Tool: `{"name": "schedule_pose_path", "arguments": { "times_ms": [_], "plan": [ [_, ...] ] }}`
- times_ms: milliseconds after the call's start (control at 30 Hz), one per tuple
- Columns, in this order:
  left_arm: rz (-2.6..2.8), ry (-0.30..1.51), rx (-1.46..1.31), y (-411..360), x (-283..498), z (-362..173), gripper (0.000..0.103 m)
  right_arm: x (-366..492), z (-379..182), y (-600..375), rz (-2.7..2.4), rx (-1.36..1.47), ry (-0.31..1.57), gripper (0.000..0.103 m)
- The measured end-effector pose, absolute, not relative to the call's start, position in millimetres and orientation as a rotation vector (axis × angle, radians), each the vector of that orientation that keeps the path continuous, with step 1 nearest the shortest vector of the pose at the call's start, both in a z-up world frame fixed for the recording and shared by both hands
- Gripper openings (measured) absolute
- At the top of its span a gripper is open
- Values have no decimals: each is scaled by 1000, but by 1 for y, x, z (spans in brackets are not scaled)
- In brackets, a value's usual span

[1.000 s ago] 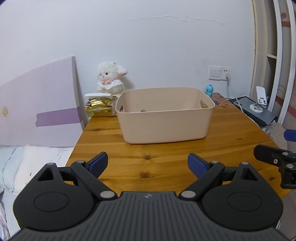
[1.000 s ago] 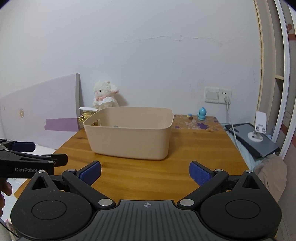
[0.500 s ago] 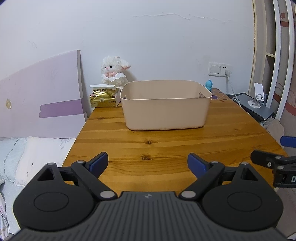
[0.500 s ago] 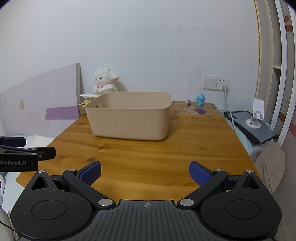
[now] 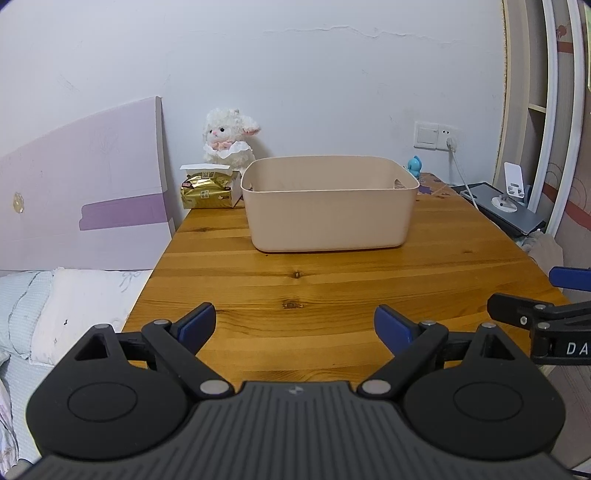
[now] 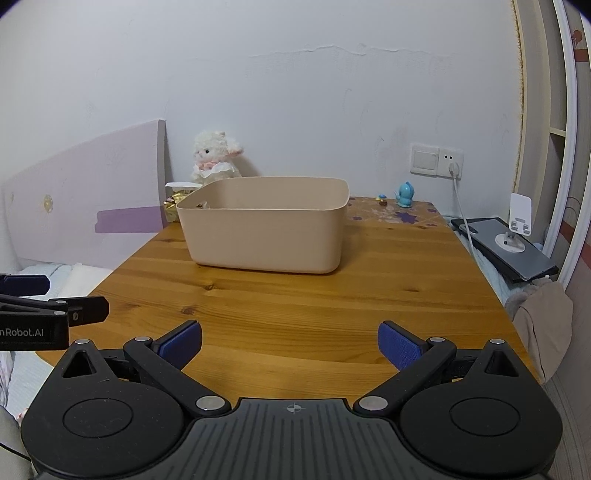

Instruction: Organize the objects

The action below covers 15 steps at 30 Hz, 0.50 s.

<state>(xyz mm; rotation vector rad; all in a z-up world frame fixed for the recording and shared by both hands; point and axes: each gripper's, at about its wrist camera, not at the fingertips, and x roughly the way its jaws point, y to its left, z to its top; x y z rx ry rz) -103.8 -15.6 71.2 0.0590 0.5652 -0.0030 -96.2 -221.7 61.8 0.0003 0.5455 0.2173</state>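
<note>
wooden table [image 5: 332, 291], beige bin [image 5: 328, 218] contents mostly hidden behind its wall

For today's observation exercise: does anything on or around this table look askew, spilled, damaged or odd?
Nothing is spilled or toppled. The bin sits upright on the table, and the plush lamb stands upright behind the tissue pack. The only flaw is a crack in the wall paint.
</note>
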Motion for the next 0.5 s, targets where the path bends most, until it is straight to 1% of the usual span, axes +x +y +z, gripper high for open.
{"name": "schedule_pose_path", "arguments": {
  "times_ms": [500],
  "plan": [
    [1, 598, 29, -8, -98, 65, 94, -90, 58, -217, 220, -7, 573, 103]
  ]
}}
